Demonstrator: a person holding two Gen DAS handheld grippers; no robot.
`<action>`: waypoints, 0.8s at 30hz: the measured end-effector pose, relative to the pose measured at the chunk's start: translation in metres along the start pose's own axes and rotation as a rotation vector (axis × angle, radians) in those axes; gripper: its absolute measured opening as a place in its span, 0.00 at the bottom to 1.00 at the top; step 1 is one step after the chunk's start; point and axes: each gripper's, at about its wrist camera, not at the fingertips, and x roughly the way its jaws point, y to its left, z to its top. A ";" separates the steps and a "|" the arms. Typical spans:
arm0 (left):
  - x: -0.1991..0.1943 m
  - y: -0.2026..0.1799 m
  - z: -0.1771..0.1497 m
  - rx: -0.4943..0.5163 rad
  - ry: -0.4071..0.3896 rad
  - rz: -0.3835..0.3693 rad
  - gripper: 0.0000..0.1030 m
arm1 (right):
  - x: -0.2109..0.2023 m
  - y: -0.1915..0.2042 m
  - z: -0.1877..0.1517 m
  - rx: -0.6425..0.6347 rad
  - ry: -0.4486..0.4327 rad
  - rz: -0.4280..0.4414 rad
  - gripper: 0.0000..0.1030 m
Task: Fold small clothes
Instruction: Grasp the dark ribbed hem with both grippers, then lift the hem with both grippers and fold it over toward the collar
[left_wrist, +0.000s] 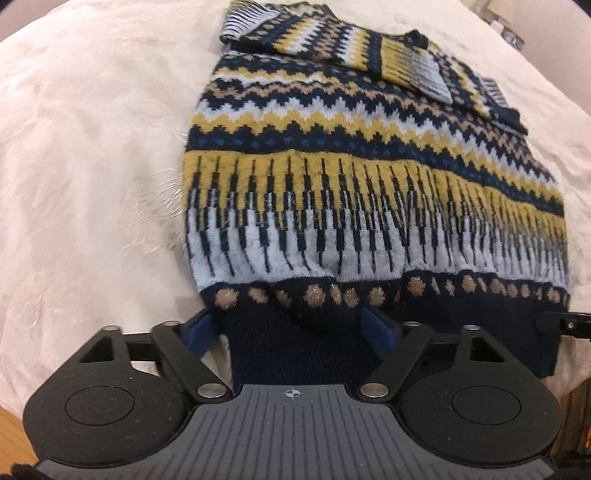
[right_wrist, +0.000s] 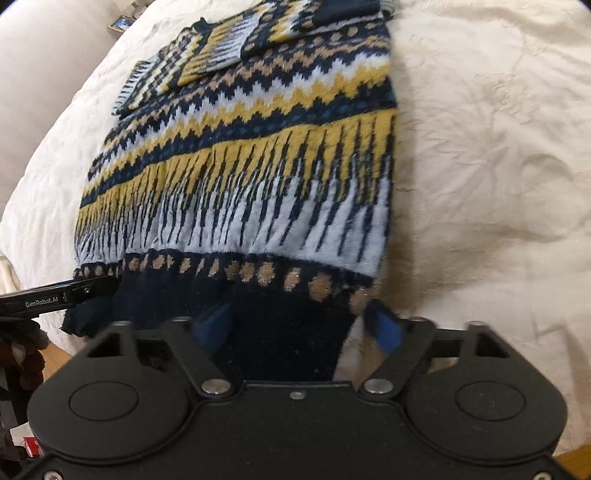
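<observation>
Left wrist view showed a patterned knit sweater lying flat on a cream bedspread, sleeves folded across the chest at the far end, navy hem nearest the camera; left claw straddled the hem at its left corner, blue pads set either side of a bunched ridge of the dark rib; pads looked partly spread, close to the cloth, though whether they pressed it could not be told.

Right wrist view gave the same sweater from the other corner; right claw stood over the navy hem, one blue pad against the rib, the other pad blurred at the hem's outer edge; jaws partly spread, grip not confirmed; the left claw's black finger showed at the left edge of this view, beside the hem's far corner; bedspread lay rumpled beside the garment.

Judged step: taking both hem corners, ready to carry the bottom up toward the collar.

Risks, as judged: a pinch on the top layer only would leave the back panel behind and spoil the fold; thick fuzzy knit could slip from shallow pads if lifted early; a pad might catch the bedspread along with the rib and drag it up; uneven lifting between the two corners would skew the fold and disturb the crossed sleeves.
</observation>
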 end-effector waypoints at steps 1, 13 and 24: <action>-0.003 0.002 -0.001 -0.006 -0.005 -0.005 0.66 | -0.002 -0.001 -0.001 0.006 -0.002 0.011 0.62; -0.033 0.022 -0.005 -0.077 -0.071 -0.056 0.07 | -0.018 0.000 -0.004 0.075 -0.036 0.084 0.13; -0.072 0.030 0.030 -0.144 -0.186 -0.186 0.06 | -0.050 0.015 0.028 0.112 -0.164 0.211 0.12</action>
